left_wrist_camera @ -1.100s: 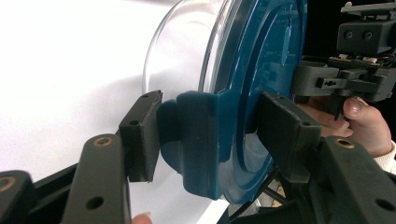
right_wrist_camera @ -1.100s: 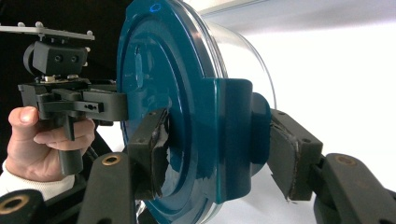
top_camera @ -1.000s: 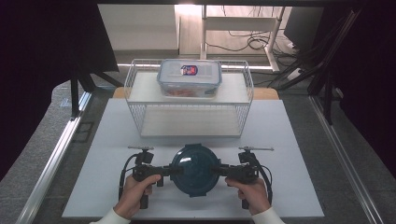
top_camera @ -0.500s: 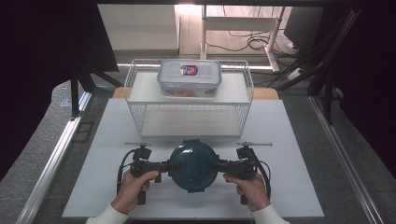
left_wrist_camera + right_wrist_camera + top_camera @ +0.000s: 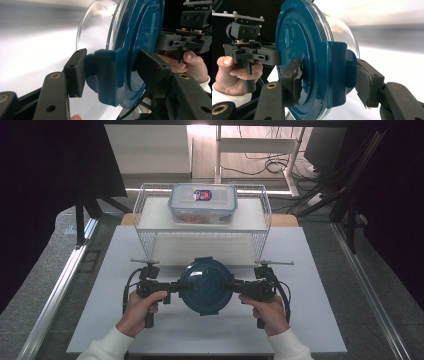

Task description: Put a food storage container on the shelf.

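A round clear container with a dark blue lid (image 5: 206, 286) hangs between my two grippers over the white board, in front of the wire rack. My left gripper (image 5: 176, 286) is shut on its left latch tab, my right gripper (image 5: 231, 285) on the opposite tab. In the left gripper view, the left gripper (image 5: 110, 72) pinches the blue tab (image 5: 106, 82), with the clear bowl (image 5: 100, 27) to the left. In the right gripper view, the right gripper (image 5: 327, 82) clamps the other tab (image 5: 337, 75), and the lid (image 5: 297, 37) faces left.
A white wire rack (image 5: 150, 215) stands just beyond the container, with a lidded rectangular food box (image 5: 202, 202) on its top shelf. The white board (image 5: 310, 320) lies under everything. Metal rails run along both table sides.
Both grippers have carried the round container away from the person, toward the rack's front. Their hold on it is the same.
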Tool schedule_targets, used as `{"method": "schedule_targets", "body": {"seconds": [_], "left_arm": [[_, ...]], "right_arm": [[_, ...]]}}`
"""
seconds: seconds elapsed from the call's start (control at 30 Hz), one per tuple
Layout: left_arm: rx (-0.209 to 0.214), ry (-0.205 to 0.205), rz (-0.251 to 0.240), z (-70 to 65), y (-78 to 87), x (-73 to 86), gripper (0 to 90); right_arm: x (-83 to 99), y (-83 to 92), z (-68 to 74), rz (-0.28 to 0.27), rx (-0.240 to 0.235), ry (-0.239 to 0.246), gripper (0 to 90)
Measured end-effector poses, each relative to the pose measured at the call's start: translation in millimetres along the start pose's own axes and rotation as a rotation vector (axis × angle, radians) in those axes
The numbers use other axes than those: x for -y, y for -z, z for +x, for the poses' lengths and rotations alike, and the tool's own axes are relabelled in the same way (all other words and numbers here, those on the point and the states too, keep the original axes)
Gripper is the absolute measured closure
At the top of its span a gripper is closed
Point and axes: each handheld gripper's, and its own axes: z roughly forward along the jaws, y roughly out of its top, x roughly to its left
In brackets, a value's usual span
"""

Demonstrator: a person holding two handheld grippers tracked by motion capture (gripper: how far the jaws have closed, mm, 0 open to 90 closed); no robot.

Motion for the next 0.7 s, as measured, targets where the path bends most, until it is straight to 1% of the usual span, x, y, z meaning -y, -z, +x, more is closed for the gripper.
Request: {"method": "schedule_targets", "body": {"seconds": [0.17, 0.3, 0.5, 0.7], "left_arm": [[-0.006, -0.021, -0.011, -10.5, 7.6, -12.7, 41.9], [-0.012, -0.032, -0.02, -16.9, 11.3, -19.9, 41.9], [-0.015, -0.043, -0.022, -22.2, 14.6, -27.6, 41.9], [-0.018, -0.063, -0.031, -31.4, 19.9, -37.4, 41.9]], "right_arm": [[-12.7, 5.4, 9.0, -0.018, -0.002, 0.017, 43.4], [-20.3, 8.6, 13.4, -0.031, -0.009, 0.026, 43.4], [-26.8, 12.0, 17.2, -0.046, -0.011, 0.034, 43.4], [-34.0, 16.7, 23.1, -0.067, -0.014, 0.046, 43.4]]}}
